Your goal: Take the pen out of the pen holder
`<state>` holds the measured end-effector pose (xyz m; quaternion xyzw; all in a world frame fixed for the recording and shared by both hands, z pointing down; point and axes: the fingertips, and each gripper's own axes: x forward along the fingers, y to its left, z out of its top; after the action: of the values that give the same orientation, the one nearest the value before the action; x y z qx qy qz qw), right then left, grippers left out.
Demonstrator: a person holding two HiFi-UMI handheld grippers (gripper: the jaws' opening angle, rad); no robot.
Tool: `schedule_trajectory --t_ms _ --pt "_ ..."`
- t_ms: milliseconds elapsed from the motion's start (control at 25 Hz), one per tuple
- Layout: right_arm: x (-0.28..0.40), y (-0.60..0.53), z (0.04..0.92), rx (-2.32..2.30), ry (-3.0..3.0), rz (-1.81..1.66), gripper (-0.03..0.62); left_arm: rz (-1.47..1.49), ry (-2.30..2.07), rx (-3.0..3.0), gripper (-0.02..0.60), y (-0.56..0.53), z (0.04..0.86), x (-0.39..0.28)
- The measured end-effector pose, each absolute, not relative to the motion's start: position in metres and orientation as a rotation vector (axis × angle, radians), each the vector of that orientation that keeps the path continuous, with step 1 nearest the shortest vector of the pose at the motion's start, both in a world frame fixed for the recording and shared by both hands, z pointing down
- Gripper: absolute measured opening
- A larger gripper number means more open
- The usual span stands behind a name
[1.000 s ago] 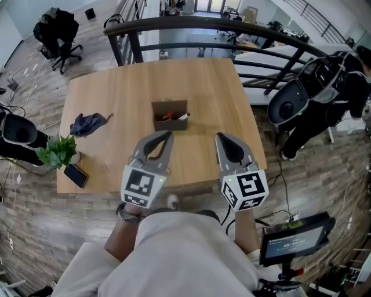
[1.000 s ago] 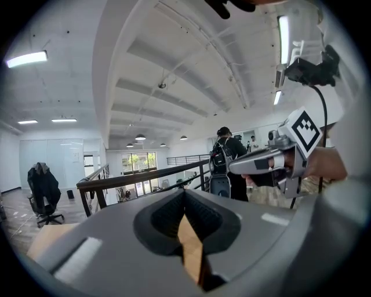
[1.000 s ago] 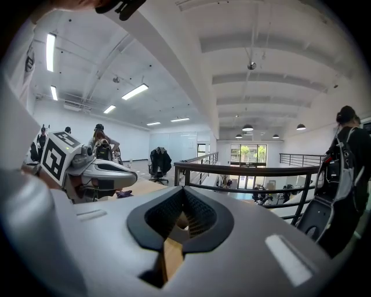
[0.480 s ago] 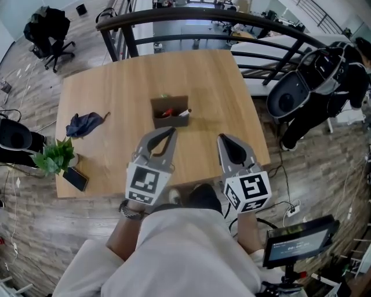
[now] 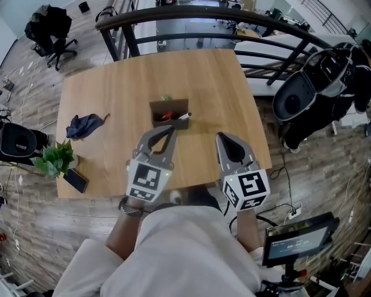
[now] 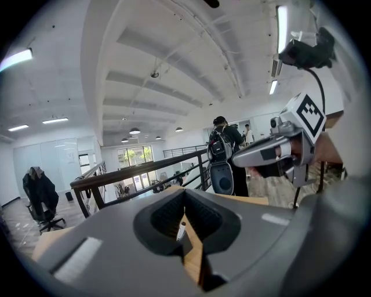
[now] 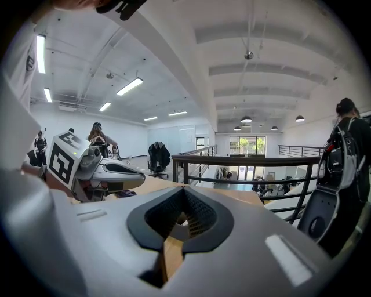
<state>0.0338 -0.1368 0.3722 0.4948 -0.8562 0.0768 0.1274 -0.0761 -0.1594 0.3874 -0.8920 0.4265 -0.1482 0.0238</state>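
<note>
White pen (image 5: 184,116) and a red pen (image 5: 167,115) lie tilted inside a small brown box-shaped pen holder (image 5: 174,123), the white one at its right end and the red one left of centre. The holder stands on a square light-wood table (image 5: 116,87), roughly in the middle of the top.

The left gripper (image 5: 170,134) hangs over the near part of the table with its tips just near of the holder, not touching it. In the left gripper view its two grey jaws are pressed together at the tips with nothing pinched; through the gap behind the tips a white pen shows, and the dark shape under it is probably the holder. The right gripper (image 5: 220,137) is level with the left one and to its right, over bare wood near the table's right edge and well right of the holder. Its jaws are also pressed together at the tips, holding nothing, and only table wood shows through their gap.

On the left side of the table lies a crumpled dark blue cloth (image 5: 87,123). At the near left corner stand a small green leafy plant (image 5: 55,156) and, just near of it, a flat black phone (image 5: 76,176). A black metal railing (image 5: 191,17) runs beyond the far edge.
</note>
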Motion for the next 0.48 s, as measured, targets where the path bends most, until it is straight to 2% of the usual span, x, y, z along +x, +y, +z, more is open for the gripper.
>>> schedule_trajectory --t_ms 480 --pt "0.038 -0.16 0.401 1.4 -2.476 0.315 0.003 -0.538 1.307 -2.761 0.011 -0.19 0.404 -0.063"
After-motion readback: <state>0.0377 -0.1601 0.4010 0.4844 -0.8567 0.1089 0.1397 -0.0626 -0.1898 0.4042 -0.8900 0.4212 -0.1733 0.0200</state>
